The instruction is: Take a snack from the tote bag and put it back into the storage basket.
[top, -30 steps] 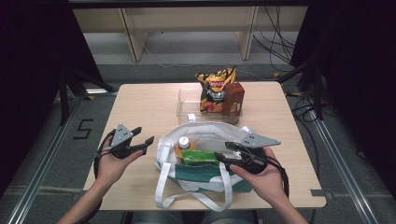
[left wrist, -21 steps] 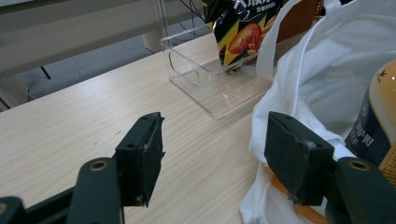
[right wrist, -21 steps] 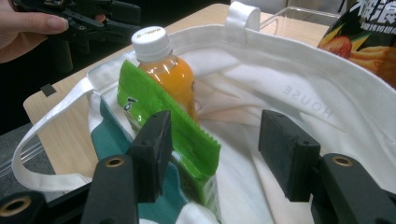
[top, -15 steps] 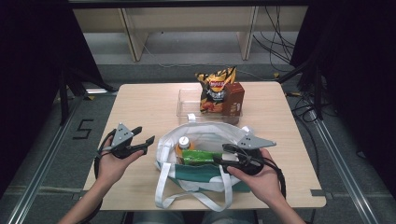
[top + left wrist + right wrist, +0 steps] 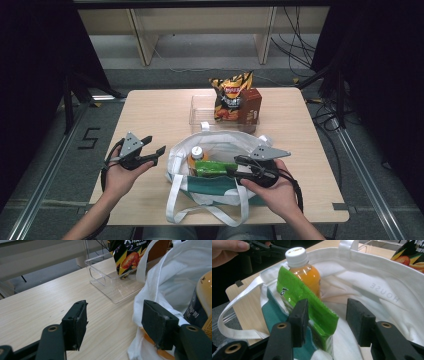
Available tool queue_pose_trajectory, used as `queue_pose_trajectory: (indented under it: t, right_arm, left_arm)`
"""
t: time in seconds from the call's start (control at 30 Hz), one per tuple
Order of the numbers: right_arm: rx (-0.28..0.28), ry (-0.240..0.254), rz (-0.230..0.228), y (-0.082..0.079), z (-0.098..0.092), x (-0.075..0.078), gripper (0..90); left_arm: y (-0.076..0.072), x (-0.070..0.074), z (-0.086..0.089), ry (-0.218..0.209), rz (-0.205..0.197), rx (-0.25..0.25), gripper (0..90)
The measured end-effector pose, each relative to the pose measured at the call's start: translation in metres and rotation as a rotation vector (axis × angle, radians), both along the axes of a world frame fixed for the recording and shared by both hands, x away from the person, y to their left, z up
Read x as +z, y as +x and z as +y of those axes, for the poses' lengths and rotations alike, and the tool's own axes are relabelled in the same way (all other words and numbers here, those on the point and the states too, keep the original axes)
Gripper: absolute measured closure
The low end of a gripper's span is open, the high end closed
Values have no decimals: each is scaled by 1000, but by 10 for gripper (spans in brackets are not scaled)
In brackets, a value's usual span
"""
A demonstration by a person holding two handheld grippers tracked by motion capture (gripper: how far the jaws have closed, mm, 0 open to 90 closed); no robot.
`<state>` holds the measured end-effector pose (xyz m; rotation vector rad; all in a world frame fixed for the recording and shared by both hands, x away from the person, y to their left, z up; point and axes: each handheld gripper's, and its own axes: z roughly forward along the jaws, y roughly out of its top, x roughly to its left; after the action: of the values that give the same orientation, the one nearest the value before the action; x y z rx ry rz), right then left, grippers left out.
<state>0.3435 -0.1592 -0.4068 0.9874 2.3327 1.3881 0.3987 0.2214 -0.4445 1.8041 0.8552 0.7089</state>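
1 glossy green packet (image 5: 309,312) with a serrated edge, upright between the closing, not yet gripping right hand-held gripper (image 5: 325,315) jaws

The green snack packet (image 5: 308,302) stands on edge inside my white tote bag (image 5: 392,290), crinkled top edge up; it leans against the orange drink bottle (image 5: 305,275). The bag lies open on the bench (image 5: 150,115).

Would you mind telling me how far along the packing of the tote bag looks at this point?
Done: an orange drink bottle stands inside the white tote bag. In hand: the green packet sits in the bag between the right gripper's jaws, which have just been closing; one pad touches it, the other is still apart. The left gripper waits open beside the bag. Likely left: the chip bag and brown box by the clear tray.
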Motion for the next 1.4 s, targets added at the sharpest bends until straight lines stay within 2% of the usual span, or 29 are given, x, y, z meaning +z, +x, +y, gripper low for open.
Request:
queue_pose_trajectory:
  t: [0.03,0.07,0.13,0.17,0.2,0.23,0.33,0.4,0.43,0.5,0.53,0.57,0.6,0.67,0.7,0.73,0.77,0.8,0.9,0.93,1.0,1.03,1.23,1.27,1.3,1.37,1.4]
  right_arm:
    - [-4,3,20,-2,1,0,554]
    - [1,-6,4,-1,1,-1,563]
    - [10,5,6,0,2,-2,584]
    - [24,-13,-21,2,1,-2,596]
    - [25,-14,-19,2,0,-2,612]
    - [19,-3,4,1,1,-2,630]
    - [16,-17,-17,3,0,-1,684]
    - [28,-9,-15,3,0,-3,727]
    - [18,4,11,1,1,-3,750]
    - [25,-7,4,2,0,-2,780]
    - [16,-3,21,0,0,-1,808]
    - [31,-8,-8,2,0,-2,837]
    - [37,-12,-16,2,0,-2,854]
    - [40,-3,0,0,1,-3,886]
    - [34,-15,4,-2,1,-1,900]
    - [25,-16,-22,-1,2,-2,900]
    - [28,-22,-29,-1,2,-2,900]
    - [48,-29,-30,-1,1,-3,900]
    - [35,-30,-32,-3,2,-1,900]
    - [33,-34,-65,-3,3,-2,900]
    - [38,-38,-42,-5,4,-1,900]
    - [41,-45,-69,-4,3,0,900]
    - [34,-43,-89,-7,4,2,900]
    - [35,-46,-113,-6,4,2,900]
    - [32,-40,-94,-8,4,3,900]
    - [33,-39,-120,-8,4,5,900]
    - [36,-37,-102,-10,4,6,900]
  left_arm:
    - [1,0,0,2,-5,-6,368]
    - [0,0,0,0,-3,-4,368]
    - [1,0,0,3,-7,-7,368]
    - [1,0,0,4,-7,-7,368]
    - [0,0,0,2,-3,-3,368]
    - [0,1,0,5,-1,1,368]
    - [0,1,0,4,0,1,368]
    - [1,0,0,0,-2,-4,368]
    - [1,0,0,-1,-1,-1,368]
    - [1,0,0,2,-2,-4,368]
    - [0,0,0,6,2,2,369]
    - [0,0,0,7,2,2,368]
    - [0,0,-1,9,2,0,369]
    - [-1,0,-1,14,6,2,368]
    - [0,0,-1,8,3,-2,368]
    - [-1,0,-1,13,6,2,368]
    - [0,0,-1,7,3,0,368]
    - [0,0,-1,9,3,0,368]
    - [0,-1,-1,9,2,0,369]
    - [0,-1,-1,8,3,1,368]
    - [0,-1,-1,8,4,0,368]
    - [0,-1,-1,8,4,0,368]
    - [0,0,-1,8,2,1,369]
    - [0,0,-1,8,3,1,369]
    - [0,0,-1,8,3,1,369]
    - [0,0,-1,9,3,1,369]
    - [0,0,-1,8,3,1,369]
